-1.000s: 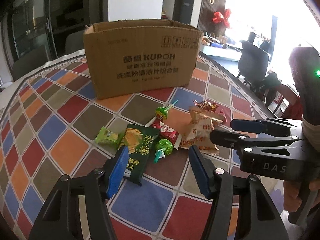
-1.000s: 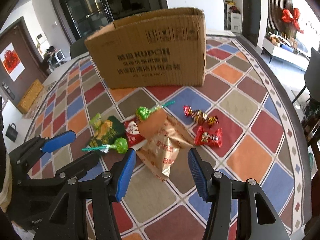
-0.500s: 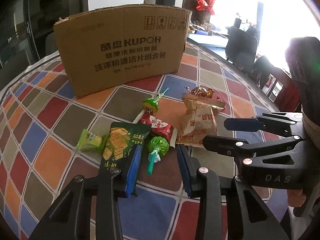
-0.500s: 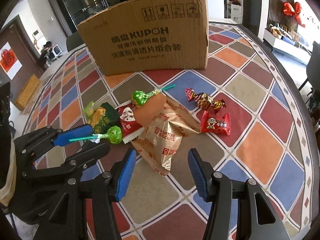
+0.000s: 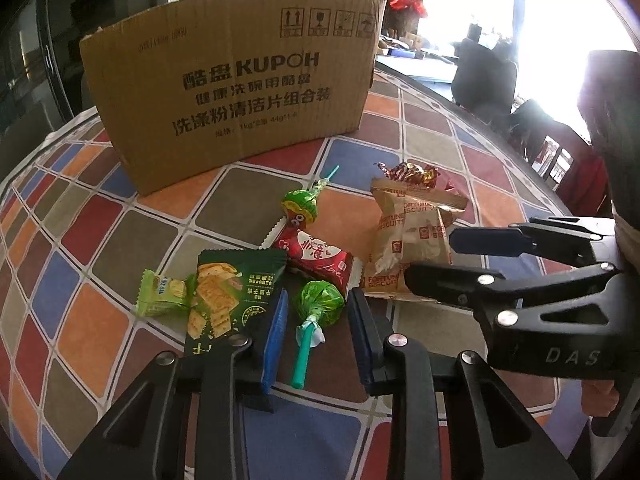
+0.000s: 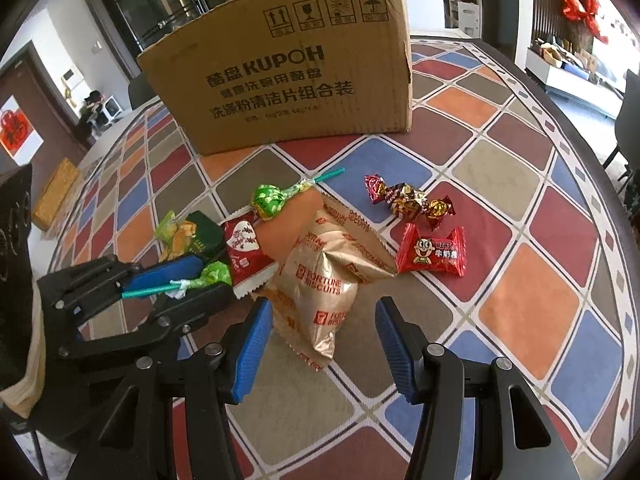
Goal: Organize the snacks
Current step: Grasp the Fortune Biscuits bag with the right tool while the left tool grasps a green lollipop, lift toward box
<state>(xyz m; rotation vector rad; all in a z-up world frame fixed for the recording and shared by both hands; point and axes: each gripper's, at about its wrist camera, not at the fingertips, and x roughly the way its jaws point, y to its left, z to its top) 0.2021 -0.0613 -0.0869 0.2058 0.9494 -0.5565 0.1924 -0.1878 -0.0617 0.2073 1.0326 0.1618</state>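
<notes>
Snacks lie in a loose pile on the checked tablecloth in front of a cardboard box (image 5: 236,92). My left gripper (image 5: 316,312) is open, its jaws on either side of a green lollipop (image 5: 318,304) with a teal stick; it also shows in the right wrist view (image 6: 214,274). My right gripper (image 6: 320,316) is open around the near end of a gold fortune biscuit bag (image 6: 324,292), which also shows in the left wrist view (image 5: 412,236). A dark green cracker packet (image 5: 232,292) lies under the left finger.
A second green lollipop (image 5: 300,204), a red heart packet (image 5: 316,256), a small light green packet (image 5: 160,292), a red candy packet (image 6: 434,254) and foil-wrapped candies (image 6: 408,198) lie around. The table edge (image 6: 592,148) curves at the right. Chairs stand beyond.
Both grippers have moved forward and down toward the snacks. The left jaws have narrowed around the near green lollipop. The right jaws now straddle the gold bag.
</notes>
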